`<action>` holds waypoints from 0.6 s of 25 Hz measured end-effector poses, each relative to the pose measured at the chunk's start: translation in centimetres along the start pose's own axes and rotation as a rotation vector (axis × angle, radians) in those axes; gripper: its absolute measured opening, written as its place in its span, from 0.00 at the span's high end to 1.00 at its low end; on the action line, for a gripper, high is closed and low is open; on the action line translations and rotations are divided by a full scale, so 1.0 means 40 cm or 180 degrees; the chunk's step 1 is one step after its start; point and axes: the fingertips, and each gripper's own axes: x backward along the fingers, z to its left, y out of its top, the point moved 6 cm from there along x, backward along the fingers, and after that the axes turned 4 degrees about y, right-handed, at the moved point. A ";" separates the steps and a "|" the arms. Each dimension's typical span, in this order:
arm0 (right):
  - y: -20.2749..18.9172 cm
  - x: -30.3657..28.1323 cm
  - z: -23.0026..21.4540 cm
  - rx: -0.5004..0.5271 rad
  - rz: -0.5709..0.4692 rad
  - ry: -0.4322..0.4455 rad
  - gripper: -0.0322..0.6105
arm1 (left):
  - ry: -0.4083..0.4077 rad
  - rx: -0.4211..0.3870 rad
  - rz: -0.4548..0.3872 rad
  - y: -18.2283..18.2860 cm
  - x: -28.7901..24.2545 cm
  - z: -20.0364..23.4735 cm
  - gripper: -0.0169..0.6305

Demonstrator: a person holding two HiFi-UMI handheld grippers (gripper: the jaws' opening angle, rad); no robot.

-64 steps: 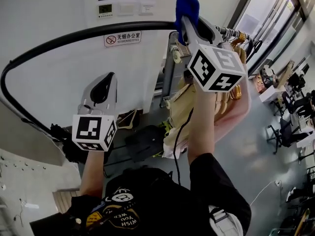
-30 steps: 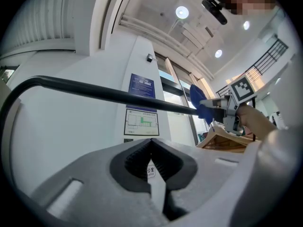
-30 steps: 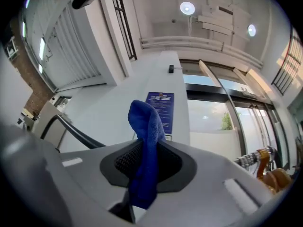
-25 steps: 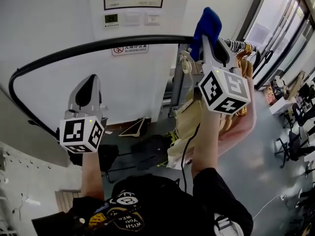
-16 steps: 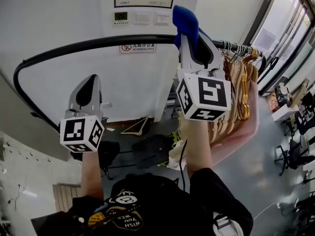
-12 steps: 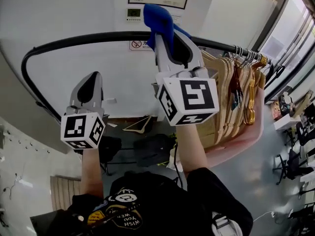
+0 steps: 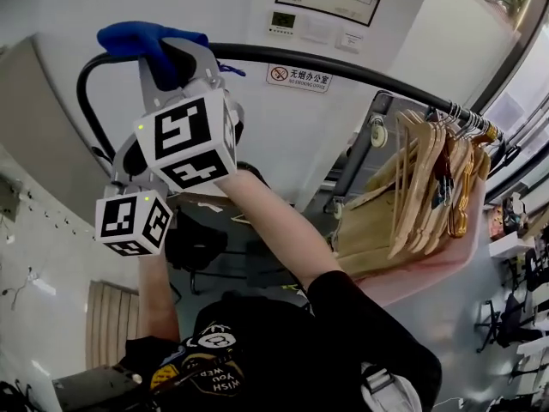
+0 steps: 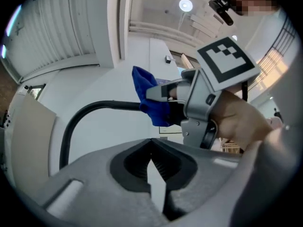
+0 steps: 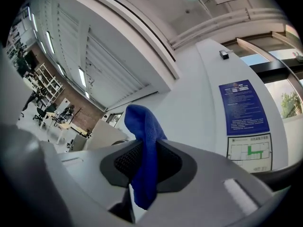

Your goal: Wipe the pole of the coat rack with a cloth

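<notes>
Up at the coat rack's black curved metal pole [image 7: 343, 69], the right gripper [image 7: 171, 54] has its fingers clamped on a blue cloth [image 7: 141, 39] laid against the bend. The left gripper [image 8: 152, 161] hangs just beneath, fingers together on nothing. Pinched by one fold, the cloth could drag free round the curve. No container shows; wooden hangers [image 7: 429, 178] bunch far along.

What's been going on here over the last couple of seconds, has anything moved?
The right gripper, shut on the blue cloth, slid left along the black pole, from near the wooden hangers to the pole's left bend. The left gripper stayed below the pole, shut and empty.
</notes>
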 end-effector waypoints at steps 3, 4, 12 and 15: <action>0.004 -0.011 0.015 0.0065 -0.0039 0.0047 0.83 | 0.0035 -0.0010 -0.0002 0.006 0.010 0.016 0.97; 0.006 -0.001 0.008 0.0042 -0.0052 0.0064 0.83 | 0.0023 -0.0012 -0.0006 0.008 0.009 0.013 0.97; -0.011 0.231 -0.188 -0.0024 -0.0102 -0.0468 0.83 | -0.0475 -0.0003 -0.0073 0.022 -0.064 -0.111 0.97; -0.023 0.363 -0.294 -0.0017 -0.0064 -0.0854 0.83 | -0.0800 -0.0011 -0.0099 0.024 -0.100 -0.208 0.97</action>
